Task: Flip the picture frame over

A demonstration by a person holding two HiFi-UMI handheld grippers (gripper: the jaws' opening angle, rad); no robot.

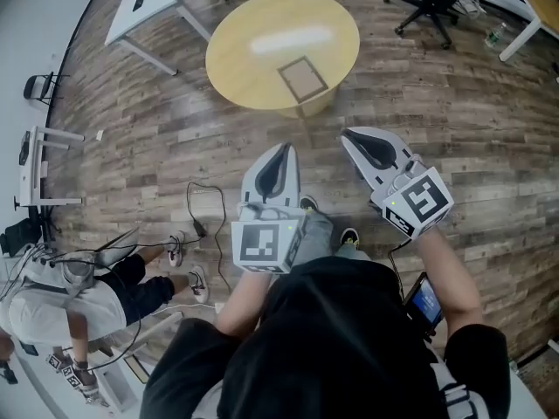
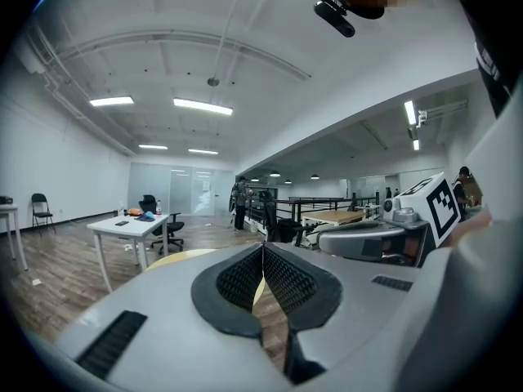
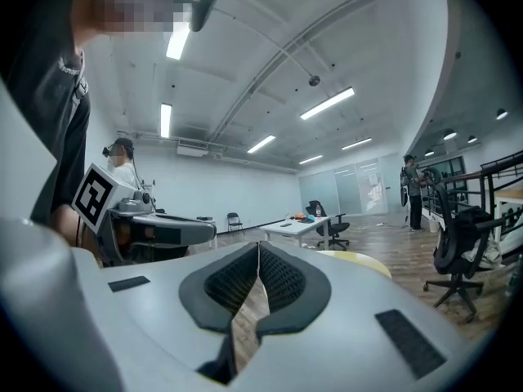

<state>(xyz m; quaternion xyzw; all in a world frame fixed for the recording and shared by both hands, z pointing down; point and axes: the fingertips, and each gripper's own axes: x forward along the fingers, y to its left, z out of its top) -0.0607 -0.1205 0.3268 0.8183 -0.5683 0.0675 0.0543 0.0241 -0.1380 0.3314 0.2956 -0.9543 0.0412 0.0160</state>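
- L gripper [image 1: 282, 150]: jaws pressed together, ribbed black pads meet at the tips, nothing between them. I hold it out in front, low over the wood floor [image 1: 454, 103].
- R gripper [image 1: 350, 136]: jaws also pressed together, empty. It sits just right of the L one, the two apart and not touching.
- Marker cubes: L cube [image 1: 265, 244] and R cube [image 1: 421, 201] are at the near ends, by my wrists.
- Picture frame [image 1: 303, 78]: lies flat on the round yellow table [image 1: 253, 51], on the near-right part of the top, close to the near edge. Tan panel faces up with a paler border. Can't tell whether that is front or back.
- Frame vs grippers: well apart, with the frame farther off than both tips and bare floor in between. No contact with the frame or table.
- Far left: white desk [image 1: 148, 3] with small items on top.
- Far right: black office chair [image 1: 432, 3].
- Near left: a seated person [image 1: 70, 295], with cables [image 1: 203, 212] trailing on the floor beside them.
- L gripper view: table edge shows just past my pads, and the R gripper is at the right of that view.
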